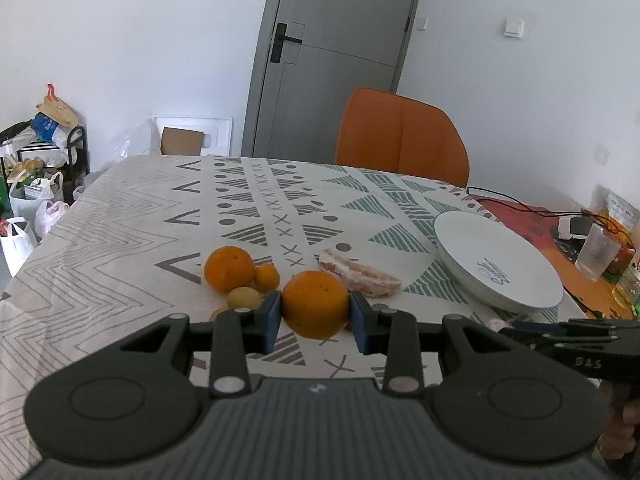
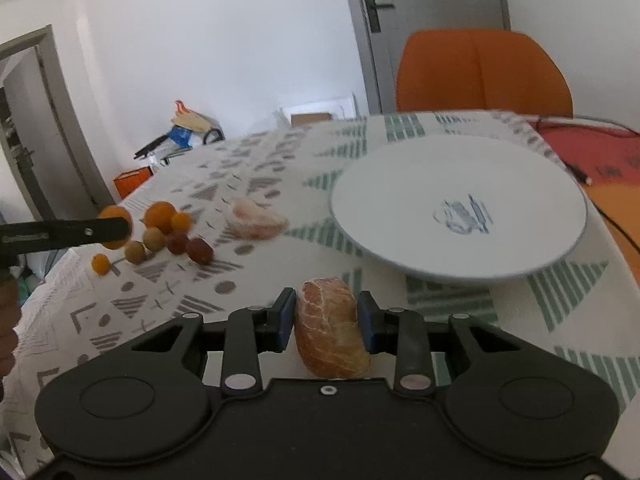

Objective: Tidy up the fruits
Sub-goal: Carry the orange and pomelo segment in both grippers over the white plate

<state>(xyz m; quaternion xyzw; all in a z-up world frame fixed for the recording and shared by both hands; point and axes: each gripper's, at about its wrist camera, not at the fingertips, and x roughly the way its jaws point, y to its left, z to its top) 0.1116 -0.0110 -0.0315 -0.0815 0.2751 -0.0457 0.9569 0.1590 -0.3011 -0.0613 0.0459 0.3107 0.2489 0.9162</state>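
My left gripper (image 1: 315, 314) is shut on a large orange (image 1: 316, 304), held just above the patterned tablecloth. My right gripper (image 2: 327, 322) is shut on a peeled pomelo segment (image 2: 334, 334), held in front of the white plate (image 2: 400, 200). Another pomelo segment (image 1: 360, 276) lies on the cloth left of the plate (image 1: 472, 248). A second large orange (image 1: 229, 268), a small orange (image 1: 267, 277) and a tan longan (image 1: 244, 298) sit left of my left gripper. In the right wrist view two dark red fruits (image 2: 188, 246) also lie in that cluster.
An orange chair (image 1: 400, 136) stands at the table's far side. A glass (image 1: 598, 252), cables and a red mat (image 1: 520, 216) lie at the right edge. Bags and a rack (image 1: 36, 184) stand on the floor at left.
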